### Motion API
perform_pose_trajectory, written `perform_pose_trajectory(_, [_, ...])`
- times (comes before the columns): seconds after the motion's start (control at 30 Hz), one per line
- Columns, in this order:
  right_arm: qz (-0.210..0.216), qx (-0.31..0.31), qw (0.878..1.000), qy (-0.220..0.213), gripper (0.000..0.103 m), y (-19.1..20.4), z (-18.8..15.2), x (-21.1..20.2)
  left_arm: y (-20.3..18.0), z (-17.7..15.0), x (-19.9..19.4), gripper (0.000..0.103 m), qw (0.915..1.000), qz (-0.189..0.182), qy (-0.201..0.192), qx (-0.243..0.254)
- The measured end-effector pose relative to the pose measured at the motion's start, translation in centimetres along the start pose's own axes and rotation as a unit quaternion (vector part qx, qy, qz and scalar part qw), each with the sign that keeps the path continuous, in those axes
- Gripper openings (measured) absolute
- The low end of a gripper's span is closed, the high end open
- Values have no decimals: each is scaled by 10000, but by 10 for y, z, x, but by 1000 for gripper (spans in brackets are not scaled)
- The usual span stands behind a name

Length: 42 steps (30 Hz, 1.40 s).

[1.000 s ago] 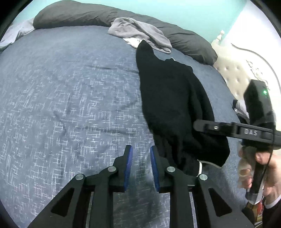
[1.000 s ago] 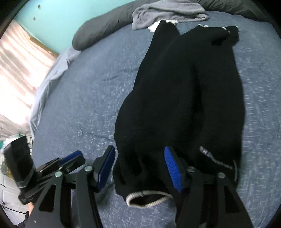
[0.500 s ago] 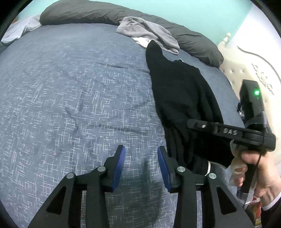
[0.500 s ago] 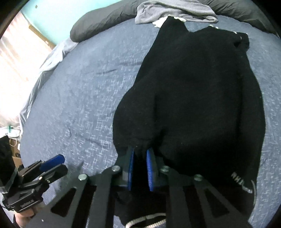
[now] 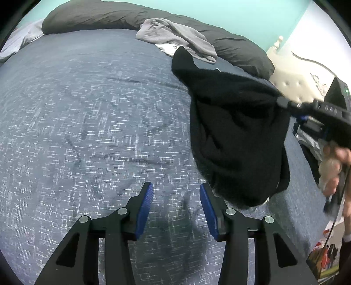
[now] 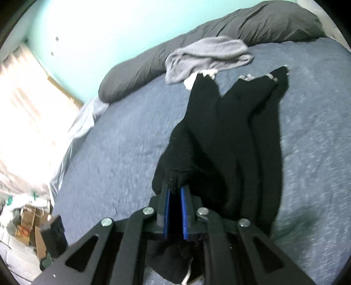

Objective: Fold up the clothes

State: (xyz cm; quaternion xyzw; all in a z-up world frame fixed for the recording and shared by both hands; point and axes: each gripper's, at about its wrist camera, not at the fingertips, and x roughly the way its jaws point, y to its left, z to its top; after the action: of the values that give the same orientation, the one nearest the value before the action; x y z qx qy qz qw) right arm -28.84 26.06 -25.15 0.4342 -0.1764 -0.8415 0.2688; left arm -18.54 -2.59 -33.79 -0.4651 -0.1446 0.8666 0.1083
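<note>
A black garment (image 5: 237,131) (image 6: 230,131) lies lengthwise on the blue bedcover (image 5: 87,109), with its near end pulled up off the bed. My right gripper (image 6: 175,190) is shut on a bunch of that near end; in the left wrist view its tip (image 5: 283,102) pinches the cloth, and the rest hangs below in a drape. A person's hand (image 5: 333,168) holds its handle. My left gripper (image 5: 175,190) hovers over bare bedcover just left of the hanging cloth. Its jaws are opening and nothing is between them.
A crumpled grey garment (image 5: 175,39) (image 6: 208,54) lies at the far end of the bed against a long dark pillow (image 5: 109,15). A cream tufted headboard (image 5: 291,81) stands to the right. Boxes and clutter (image 6: 22,219) sit on the floor past the bed's left edge.
My right gripper closed on the near end of the black garment and lifted it up off the bed. My left gripper's jaws spread wider and stayed in place.
</note>
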Motion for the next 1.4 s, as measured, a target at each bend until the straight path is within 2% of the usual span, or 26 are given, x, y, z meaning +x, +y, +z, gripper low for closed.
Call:
perform_pose_trajectory(0.23, [-33, 529, 9977, -420, 8, -47, 22, -29, -13, 0, 9, 48, 9999, -54, 74, 113])
perform_pose_trajectory(0.4, [-49, 909, 9937, -658, 8, -82, 25, -40, -27, -2, 16, 49, 9994, -229, 154, 228])
perform_pose_trajectory(0.53, [-66, 1192, 9898, -777, 8, -110, 25, -43, -43, -6, 22, 58, 9981, -416, 232, 383])
perform_pose_trajectory(0.77, [-291, 1351, 9872, -801, 8, -144, 19, -43, -82, -14, 44, 59, 9936, -750, 470, 701])
perform_pose_trajectory(1.2, [-486, 1640, 9807, -951, 7, -190, 10, -50, -124, -9, 82, 59, 9903, -777, 727, 890])
perform_pose_trajectory(1.4, [-460, 1636, 9812, -919, 7, -196, 10, -50, -138, -4, 95, 59, 9888, -848, 790, 944])
